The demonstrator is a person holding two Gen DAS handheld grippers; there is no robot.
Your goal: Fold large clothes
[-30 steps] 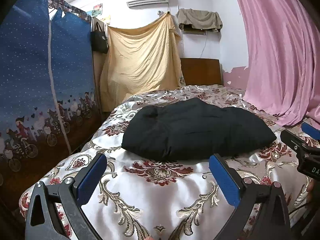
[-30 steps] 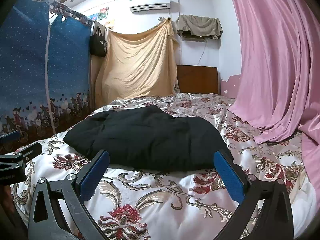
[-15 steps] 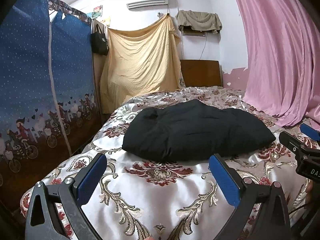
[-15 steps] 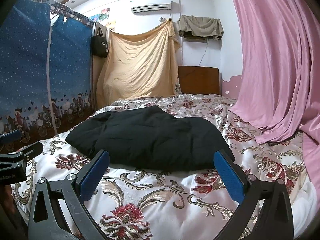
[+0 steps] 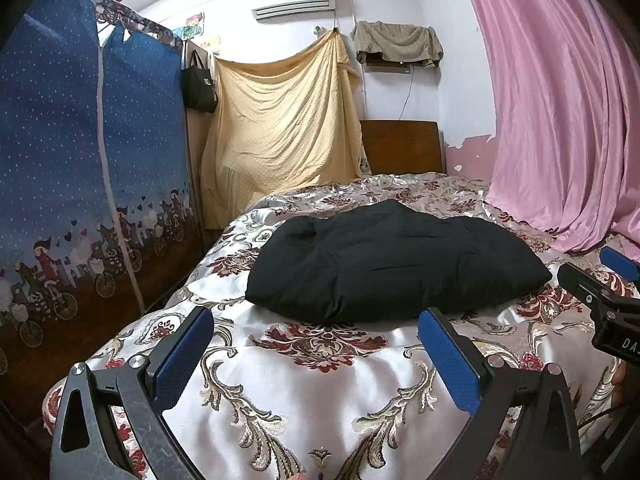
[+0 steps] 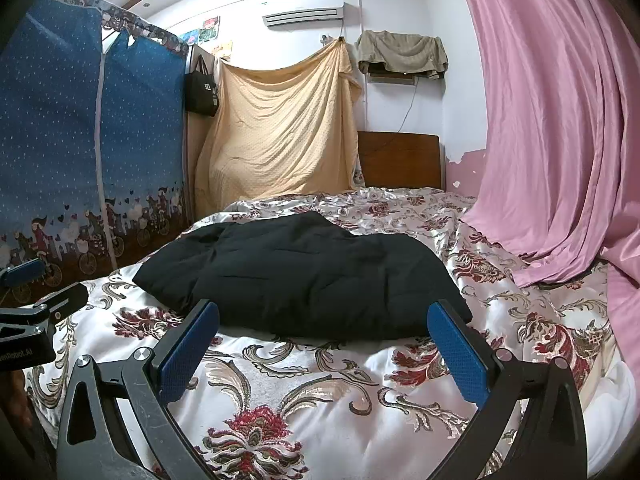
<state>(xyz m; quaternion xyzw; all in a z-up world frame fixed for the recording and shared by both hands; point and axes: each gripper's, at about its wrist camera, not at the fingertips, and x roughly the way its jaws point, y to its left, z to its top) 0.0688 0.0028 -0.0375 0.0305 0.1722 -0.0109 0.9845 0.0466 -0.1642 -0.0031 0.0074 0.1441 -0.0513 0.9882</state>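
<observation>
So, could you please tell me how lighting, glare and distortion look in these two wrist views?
Left wrist view: even indoor light, sheen on the satin bedspread, the black garment nearly detail-free, fisheye bending the blue wardrobe. Right wrist view: a bright ceiling light blown out at top left, the pink curtain bowed, dark corners.

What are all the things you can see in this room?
jacket: one, black, puffy, folded in the middle of the bed
bedspread: one, silvery with red flowers, covering the bed
headboard: one, brown wood, far end of the bed
curtain: one, pink, right side
sheet: one, yellow, hung on the back wall
wardrobe: one, blue cloth, left side
bag: one, black, hanging beside the wardrobe
air conditioner: one, white, high on the wall
left gripper: blue fingers, open, empty
right gripper: blue fingers, open, empty
</observation>
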